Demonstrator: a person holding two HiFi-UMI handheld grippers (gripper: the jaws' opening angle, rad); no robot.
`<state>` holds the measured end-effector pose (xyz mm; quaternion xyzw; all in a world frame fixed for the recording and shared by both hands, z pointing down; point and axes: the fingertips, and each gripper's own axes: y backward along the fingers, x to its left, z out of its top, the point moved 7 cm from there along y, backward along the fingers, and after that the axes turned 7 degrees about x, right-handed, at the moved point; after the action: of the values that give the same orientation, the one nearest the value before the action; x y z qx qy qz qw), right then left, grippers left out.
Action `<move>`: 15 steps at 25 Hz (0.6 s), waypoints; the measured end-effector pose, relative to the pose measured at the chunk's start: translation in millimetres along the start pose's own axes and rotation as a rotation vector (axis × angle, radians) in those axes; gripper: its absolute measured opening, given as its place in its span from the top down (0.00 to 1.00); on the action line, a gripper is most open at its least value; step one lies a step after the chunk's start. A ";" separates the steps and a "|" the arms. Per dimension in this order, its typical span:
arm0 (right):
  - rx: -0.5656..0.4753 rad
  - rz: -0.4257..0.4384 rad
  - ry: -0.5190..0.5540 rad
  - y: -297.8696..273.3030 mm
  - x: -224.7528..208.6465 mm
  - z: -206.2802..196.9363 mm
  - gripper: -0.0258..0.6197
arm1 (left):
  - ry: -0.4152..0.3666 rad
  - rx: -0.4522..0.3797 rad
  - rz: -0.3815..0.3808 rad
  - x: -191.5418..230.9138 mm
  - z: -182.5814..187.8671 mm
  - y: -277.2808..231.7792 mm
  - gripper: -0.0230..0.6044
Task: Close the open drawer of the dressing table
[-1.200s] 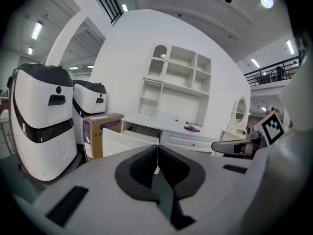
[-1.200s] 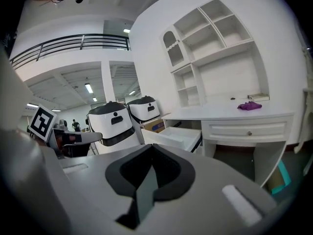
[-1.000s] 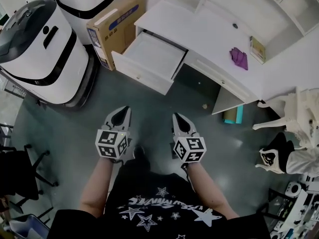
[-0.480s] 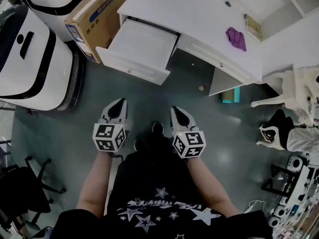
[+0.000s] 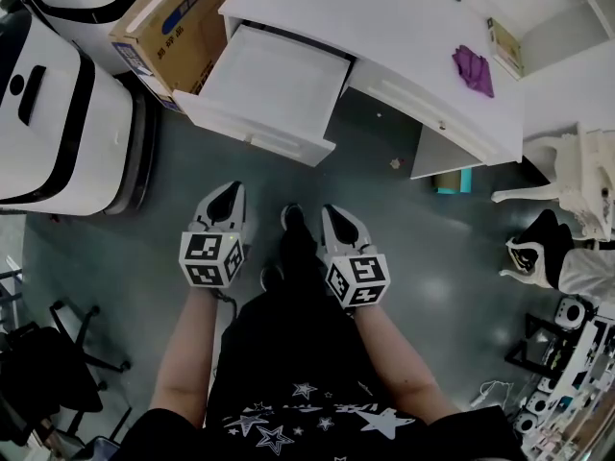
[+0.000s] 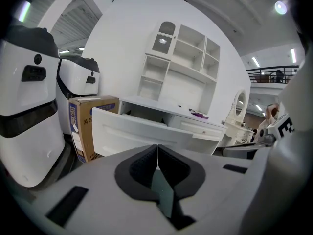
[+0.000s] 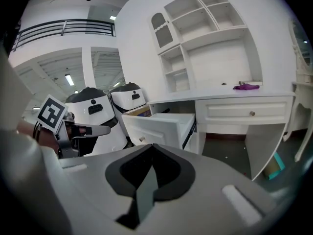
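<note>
Distance to the white dressing table [image 5: 413, 27] has shrunk over the last second; the head view now shows its open white drawer [image 5: 274, 75] larger and nearer the person's feet than before, and both grippers sit lower in front of the body. Nothing about the drawer itself has changed; it is pulled well out from the left end of the table, empty as far as can be seen, its front panel with a small round knob [image 7: 142, 139] facing the person.

The left gripper [image 5: 225, 198] has its jaws pressed together with nothing between them; the right gripper [image 5: 336, 217] likewise shows its dark pads meeting and holds nothing. Both point forward and somewhat down toward the drawer front, which is well apart from them; there is no contact yet.

A brown cardboard box [image 5: 163, 12] stands just left of the drawer, with a large white and black machine [image 5: 58, 113] further left; a purple cloth [image 5: 473, 68] lies on the table top to the right, far from the work.

By my reading the change is an approach only, and the closing itself has not begun; the closed jaws suit a push with the tips against the front panel rather than a grasp; the left gripper looks the better lined up with that panel; the box beside the drawer should not hinder a straight push.
</note>
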<state>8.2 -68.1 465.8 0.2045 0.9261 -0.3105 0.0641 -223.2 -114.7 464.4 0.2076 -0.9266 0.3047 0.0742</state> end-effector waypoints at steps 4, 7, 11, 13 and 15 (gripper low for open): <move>0.023 0.017 -0.011 -22.1 -8.0 -5.3 0.95 | -0.001 0.038 0.008 11.1 -3.7 -25.7 0.95; 0.028 0.027 -0.008 -37.7 -13.3 -7.2 0.95 | 0.005 0.047 0.022 19.5 -5.4 -41.6 0.95; 0.033 0.048 -0.002 -56.3 -16.3 -9.7 0.95 | -0.027 0.063 0.054 29.4 -8.9 -62.4 0.94; 0.042 0.062 -0.006 -65.4 -18.1 -11.8 0.95 | -0.034 0.071 0.050 32.3 -10.0 -73.7 0.94; 0.051 0.078 -0.005 -74.7 -17.8 -13.6 0.95 | -0.032 0.078 0.050 35.6 -11.4 -83.1 0.94</move>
<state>-6.8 -120.0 522.0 0.2413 0.9091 -0.3316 0.0731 -219.5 -180.5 527.4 0.1922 -0.9199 0.3391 0.0434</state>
